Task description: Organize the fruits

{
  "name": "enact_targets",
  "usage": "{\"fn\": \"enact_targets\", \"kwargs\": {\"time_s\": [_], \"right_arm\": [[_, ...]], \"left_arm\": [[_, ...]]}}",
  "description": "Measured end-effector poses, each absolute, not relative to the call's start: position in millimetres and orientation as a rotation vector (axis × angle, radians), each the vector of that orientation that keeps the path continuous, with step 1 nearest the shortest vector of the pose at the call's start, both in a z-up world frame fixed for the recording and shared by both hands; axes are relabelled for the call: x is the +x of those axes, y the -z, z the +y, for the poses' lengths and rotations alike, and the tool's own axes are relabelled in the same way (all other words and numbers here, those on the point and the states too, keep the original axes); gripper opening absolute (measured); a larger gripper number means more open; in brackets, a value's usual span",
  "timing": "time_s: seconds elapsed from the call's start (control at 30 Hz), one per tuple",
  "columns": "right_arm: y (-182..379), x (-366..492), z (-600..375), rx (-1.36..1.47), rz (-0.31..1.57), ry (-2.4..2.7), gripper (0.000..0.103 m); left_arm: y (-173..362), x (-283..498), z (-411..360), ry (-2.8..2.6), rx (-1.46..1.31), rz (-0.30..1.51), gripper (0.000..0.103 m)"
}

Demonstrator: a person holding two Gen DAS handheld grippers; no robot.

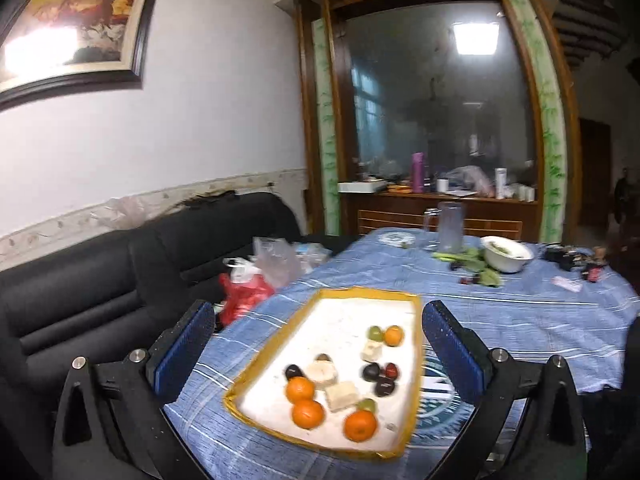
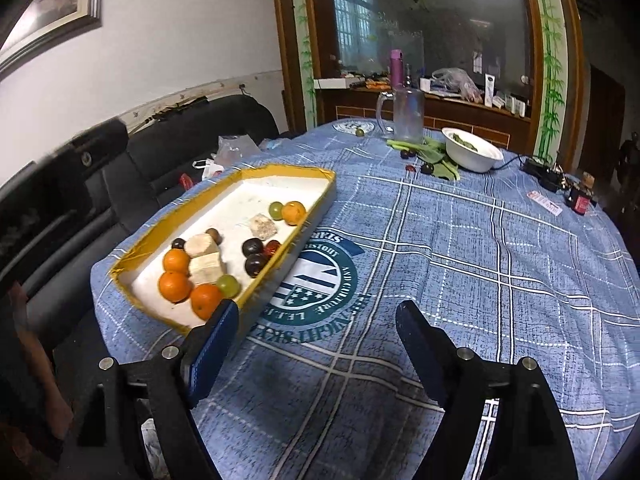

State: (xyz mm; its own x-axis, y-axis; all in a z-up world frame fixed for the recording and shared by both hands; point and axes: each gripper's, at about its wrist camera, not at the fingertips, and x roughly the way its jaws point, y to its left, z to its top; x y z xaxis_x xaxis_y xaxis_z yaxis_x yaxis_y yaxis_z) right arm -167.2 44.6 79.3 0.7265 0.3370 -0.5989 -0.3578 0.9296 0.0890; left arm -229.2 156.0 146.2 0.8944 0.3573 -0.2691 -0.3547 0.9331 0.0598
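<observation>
Hovering empty near the yellow-rimmed tray [image 1: 264,354], the left gripper [image 1: 318,344] and right gripper [image 2: 316,312] gape wide (oranges [image 1: 300,390] inside).

A blue checked cloth [image 2: 460,240] bearing a round teal-and-white crest [image 2: 316,280] covers the bench. At its far end a clear plastic jug [image 2: 404,114] stands beside a white bowl [image 2: 472,150] holding greens, with loose green leaves [image 2: 436,156] lying just in front. Dark cables and small gadgets [image 2: 548,176] sit near the right edge. A black sofa [image 1: 100,280] lines the wall to the left, carrying red and clear plastic bags [image 1: 256,276]. A framed painting of horses [image 1: 76,20] hangs above it. Behind, a wood-framed glass partition [image 1: 436,100] rises over a cluttered sideboard, where a purple flask [image 1: 417,172] stands.
</observation>
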Motion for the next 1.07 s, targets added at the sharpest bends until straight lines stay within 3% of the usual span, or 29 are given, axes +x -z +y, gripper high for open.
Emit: {"fn": "enact_targets", "kwargs": {"time_s": [0.5, 1.07], "right_arm": [[-78, -184, 54, -0.050, 0.642, -0.419, 0.087], [-58, -126, 96, -0.100, 0.774, -0.453, 0.089]], "left_arm": [[-117, -218, 167, -0.346, -0.069, 0.473, 0.103], [-93, -184, 187, -0.363, -0.103, 0.645, 0.103]]}}
